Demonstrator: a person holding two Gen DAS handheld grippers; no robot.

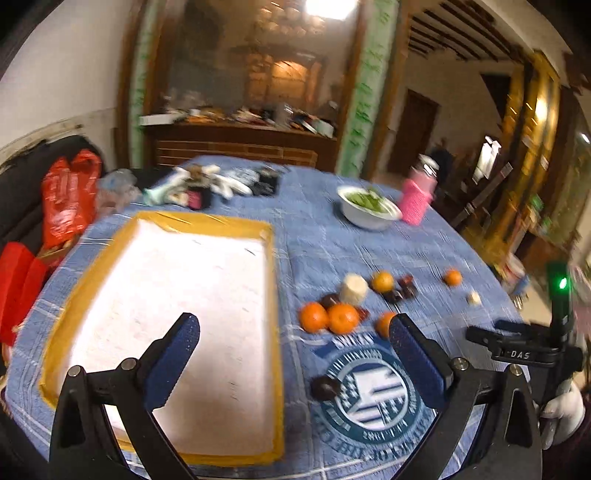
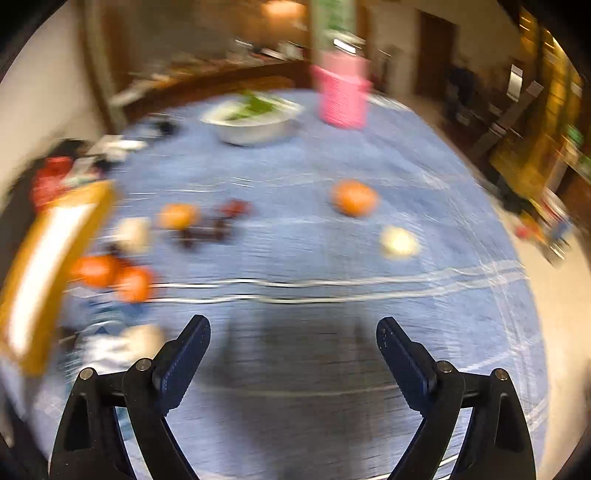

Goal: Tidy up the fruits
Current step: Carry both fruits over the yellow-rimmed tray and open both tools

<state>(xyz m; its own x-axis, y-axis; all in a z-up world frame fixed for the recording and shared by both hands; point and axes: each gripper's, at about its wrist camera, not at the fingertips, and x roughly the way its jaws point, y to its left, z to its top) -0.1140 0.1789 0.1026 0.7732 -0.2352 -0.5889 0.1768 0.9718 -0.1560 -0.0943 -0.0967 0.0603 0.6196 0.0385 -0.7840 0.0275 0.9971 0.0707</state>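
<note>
From the left wrist we see our left tongs spread wide and empty above the blue-clothed counter, with the yellow-rimmed white tray toward its left edge and a cluster of oranges lying just beside the tray's right rim. From the right wrist, through heavy blur, our right tongs are likewise released and empty, one orange lies alone mid-counter, and the white bowl and pink bottle stand near the far edge.

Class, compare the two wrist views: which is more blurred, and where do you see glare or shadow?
Right wrist view: heavy motion blur smears the orange and white bowl; a dark shadow lies ahead of the right gripper. Left wrist view: milder blur, with glare from the ceiling light.
</note>
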